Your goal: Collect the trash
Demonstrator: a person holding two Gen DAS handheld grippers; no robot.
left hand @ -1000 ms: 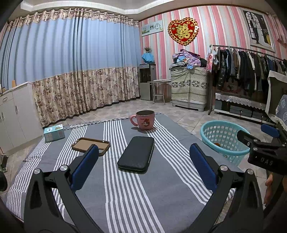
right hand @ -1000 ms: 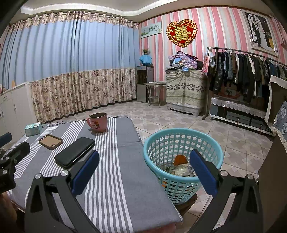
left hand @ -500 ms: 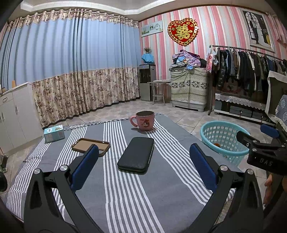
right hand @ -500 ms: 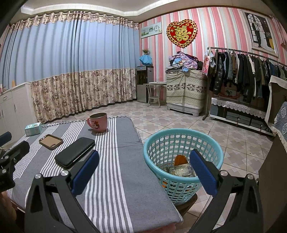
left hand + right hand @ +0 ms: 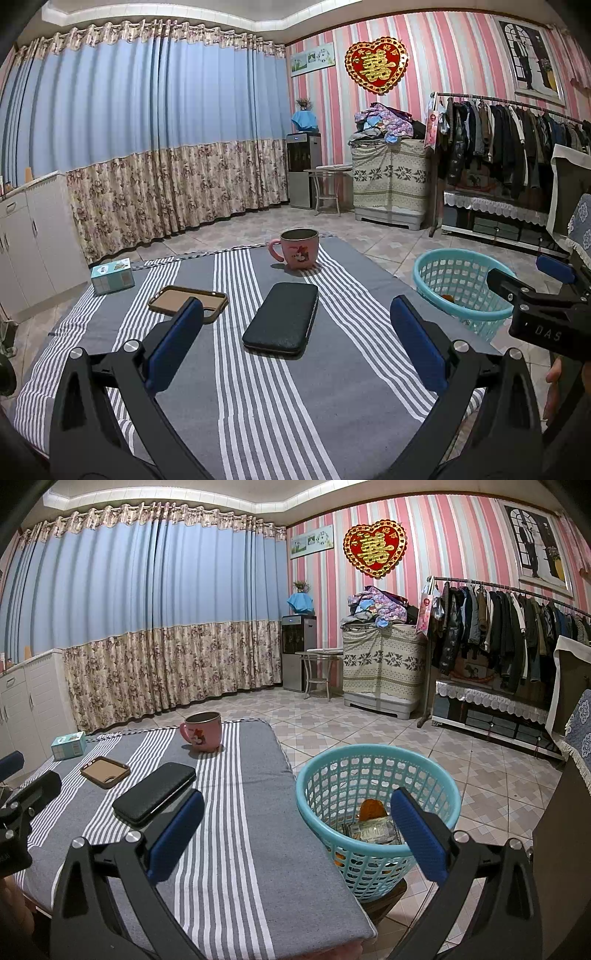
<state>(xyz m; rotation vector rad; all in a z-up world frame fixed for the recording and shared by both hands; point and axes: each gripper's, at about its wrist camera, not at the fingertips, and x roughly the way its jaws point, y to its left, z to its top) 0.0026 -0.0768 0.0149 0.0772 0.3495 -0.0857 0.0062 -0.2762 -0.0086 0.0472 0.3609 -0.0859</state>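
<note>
While your left gripper (image 5: 297,339) hangs over the striped cloth (image 5: 258,406), its blue pads (image 5: 173,343) are spread wide and hold nothing; they touch nothing either. Between them, further out on the cloth, lies a black wallet (image 5: 282,319), with a brown phone case (image 5: 186,301) to its left, a small box (image 5: 112,276) at the far left edge and a pink mug (image 5: 297,249) beyond. Your right gripper (image 5: 295,836) is likewise wide open and empty, held above the near right corner of the cloth, its right pad (image 5: 417,834) in front of the basket (image 5: 376,760). That teal basket stands just beside the cloth's right edge, and the trash (image 5: 373,829) lies in its bottom: a flat printed packet with something orange behind it. From the left camera your right gripper (image 5: 532,295) shows by the basket's rim
</note>
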